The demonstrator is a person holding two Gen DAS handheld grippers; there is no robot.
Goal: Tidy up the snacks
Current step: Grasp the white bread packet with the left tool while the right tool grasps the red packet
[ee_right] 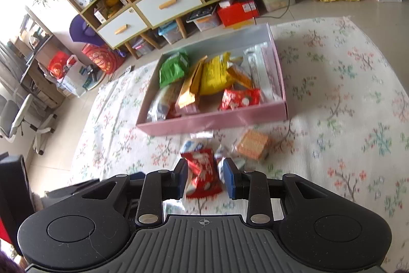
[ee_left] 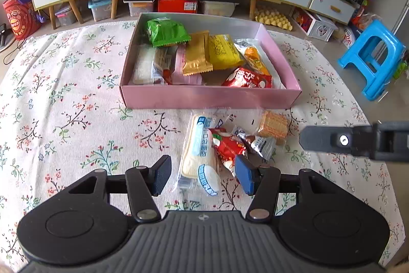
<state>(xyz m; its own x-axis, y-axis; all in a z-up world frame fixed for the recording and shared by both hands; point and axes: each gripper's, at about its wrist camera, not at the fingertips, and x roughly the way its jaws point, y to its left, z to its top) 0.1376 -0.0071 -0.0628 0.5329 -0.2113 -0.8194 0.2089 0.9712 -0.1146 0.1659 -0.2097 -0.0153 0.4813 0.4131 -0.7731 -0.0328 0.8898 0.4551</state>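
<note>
The left gripper point(ee_left: 200, 174), jaws apart, straddles a white cake packet point(ee_left: 198, 155) while the right gripper point(ee_right: 205, 177), also apart, brackets a red packet point(ee_right: 203, 173), both likely bound for the pink box point(ee_left: 209, 96) ahead.

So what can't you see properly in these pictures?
- Print on the red packet: right wrist view, blurred.
- Silver packet: left wrist view, partly under the red packet and the left gripper; brand unreadable.
- Bottom layer of the pink box: both views, covered by the snacks on top.
- Right gripper: left wrist view, cut off by the right edge.
</note>
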